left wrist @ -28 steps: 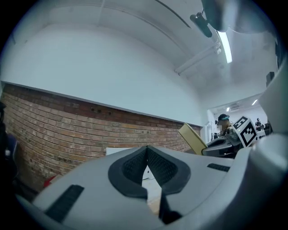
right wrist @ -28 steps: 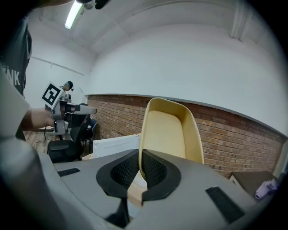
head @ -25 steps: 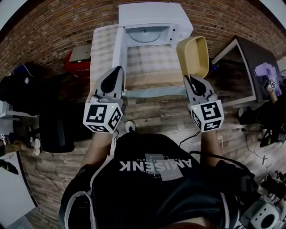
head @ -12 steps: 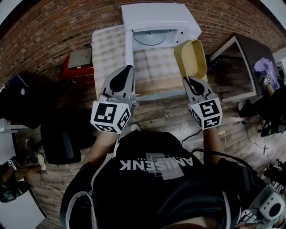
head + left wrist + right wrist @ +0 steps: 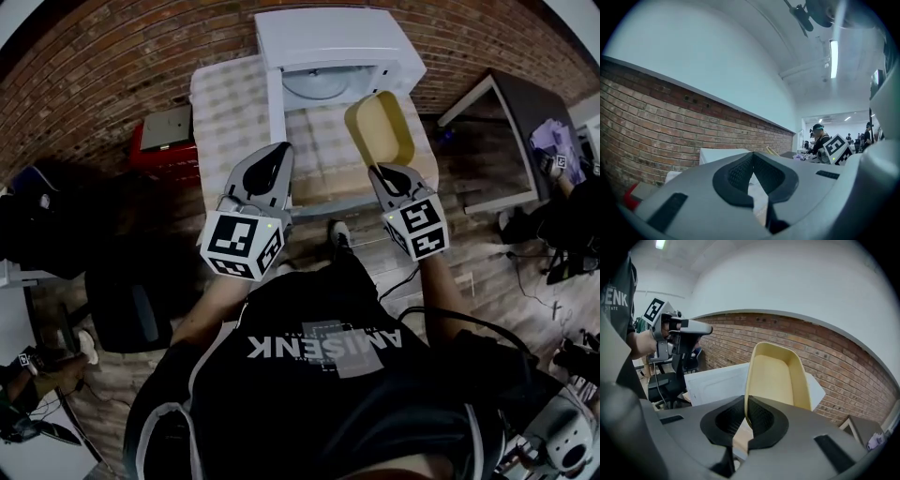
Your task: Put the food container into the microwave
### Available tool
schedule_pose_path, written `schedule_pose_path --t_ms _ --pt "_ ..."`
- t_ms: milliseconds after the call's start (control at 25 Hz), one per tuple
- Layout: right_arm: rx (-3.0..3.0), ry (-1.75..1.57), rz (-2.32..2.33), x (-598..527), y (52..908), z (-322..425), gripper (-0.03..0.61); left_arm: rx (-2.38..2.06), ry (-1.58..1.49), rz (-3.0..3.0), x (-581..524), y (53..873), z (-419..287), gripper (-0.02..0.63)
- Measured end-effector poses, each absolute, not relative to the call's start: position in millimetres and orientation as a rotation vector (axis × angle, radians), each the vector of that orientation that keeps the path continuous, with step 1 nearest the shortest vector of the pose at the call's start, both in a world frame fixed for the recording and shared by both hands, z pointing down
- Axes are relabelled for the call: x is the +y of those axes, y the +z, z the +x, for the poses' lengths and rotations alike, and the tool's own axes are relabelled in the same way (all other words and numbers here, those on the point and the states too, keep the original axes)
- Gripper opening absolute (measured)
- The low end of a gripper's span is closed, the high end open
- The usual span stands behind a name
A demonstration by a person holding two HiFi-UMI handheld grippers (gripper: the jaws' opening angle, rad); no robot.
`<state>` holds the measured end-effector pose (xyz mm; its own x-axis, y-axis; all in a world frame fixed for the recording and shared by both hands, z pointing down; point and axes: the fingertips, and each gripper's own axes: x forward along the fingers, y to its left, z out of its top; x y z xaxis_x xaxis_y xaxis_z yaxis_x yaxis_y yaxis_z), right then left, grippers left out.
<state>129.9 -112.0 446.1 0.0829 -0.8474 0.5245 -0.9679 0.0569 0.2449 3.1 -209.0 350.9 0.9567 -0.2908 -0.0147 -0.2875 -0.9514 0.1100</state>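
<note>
The yellow food container (image 5: 380, 127) hangs tilted in the air just in front of the white microwave (image 5: 337, 42). My right gripper (image 5: 383, 171) is shut on its near rim. In the right gripper view the jaws (image 5: 746, 406) pinch the container (image 5: 776, 373) by its rim, with the microwave (image 5: 717, 380) behind it. The microwave door (image 5: 276, 105) stands open to the left and the glass turntable (image 5: 319, 84) shows inside. My left gripper (image 5: 275, 155) is shut and empty beside the door; in its own view the left gripper (image 5: 753, 159) holds nothing.
The microwave stands on a table with a checked cloth (image 5: 225, 103) against a brick wall. A red box (image 5: 161, 131) lies left of the table, a dark desk (image 5: 525, 117) to the right and an office chair (image 5: 127, 291) at lower left. Other people work far right.
The right gripper has carried the container left and closer to the microwave's opening. The left gripper has shifted right, nearer the open door.
</note>
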Motion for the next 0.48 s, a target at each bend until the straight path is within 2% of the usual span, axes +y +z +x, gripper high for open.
schedule_pose_path --t_ms 480 --pt "-1.860 0.342 1.517 -164.4 515.7 158.8 0.048 -0.664 -0.025 2.966 -247.4 346.2 11.7 0.012"
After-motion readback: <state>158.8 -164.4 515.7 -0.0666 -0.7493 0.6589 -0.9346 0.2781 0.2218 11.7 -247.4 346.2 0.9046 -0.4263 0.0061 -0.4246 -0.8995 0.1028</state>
